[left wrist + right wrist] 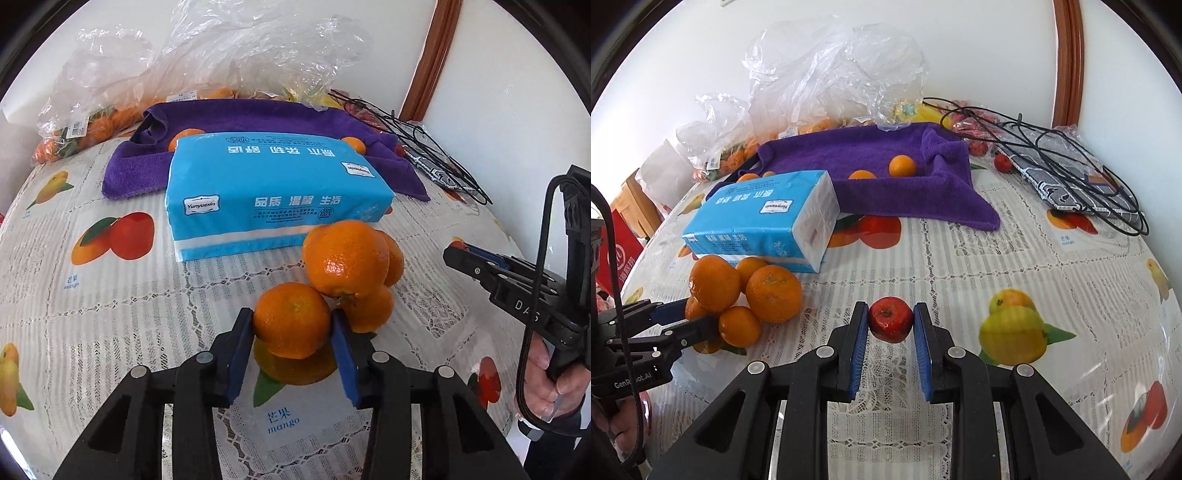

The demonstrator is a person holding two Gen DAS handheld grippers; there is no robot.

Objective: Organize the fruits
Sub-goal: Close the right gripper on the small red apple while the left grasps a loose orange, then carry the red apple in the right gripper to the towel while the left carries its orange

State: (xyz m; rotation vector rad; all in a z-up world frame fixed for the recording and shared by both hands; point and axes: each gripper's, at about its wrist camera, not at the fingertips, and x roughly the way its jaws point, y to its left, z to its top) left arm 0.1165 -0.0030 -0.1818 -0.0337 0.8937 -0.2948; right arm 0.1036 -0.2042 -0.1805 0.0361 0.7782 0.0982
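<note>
Right, status: your left gripper (293, 325) has its fingers pinching one orange (291, 319) at the front of the orange pile (351, 275), centre of the left wrist frame, just in front of the blue tissue pack (273, 188). That fruit looks to sit at bench (110, 314) level, touching its neighbours. Your right gripper (891, 320) has its fingers clamped on a small red apple (890, 319), mid-frame in the right wrist view, and it appears held just clear of the bench.

More oranges lie on the purple towel (886, 184) in the upper middle of that frame; the plastic bags (831, 74) behind it hold more fruit.

My read: you're grouping by type, so the apple needs its own spot apart from the oranges.

- Move the left orange gently. The big orange (345, 258) rests on top of the pile and could roll if you jostle the base.
- Keep the apple grip light, its skin looks glossy and slippery.
- Steer clear of the black cable (1089, 177) at the right of the frame.
</note>
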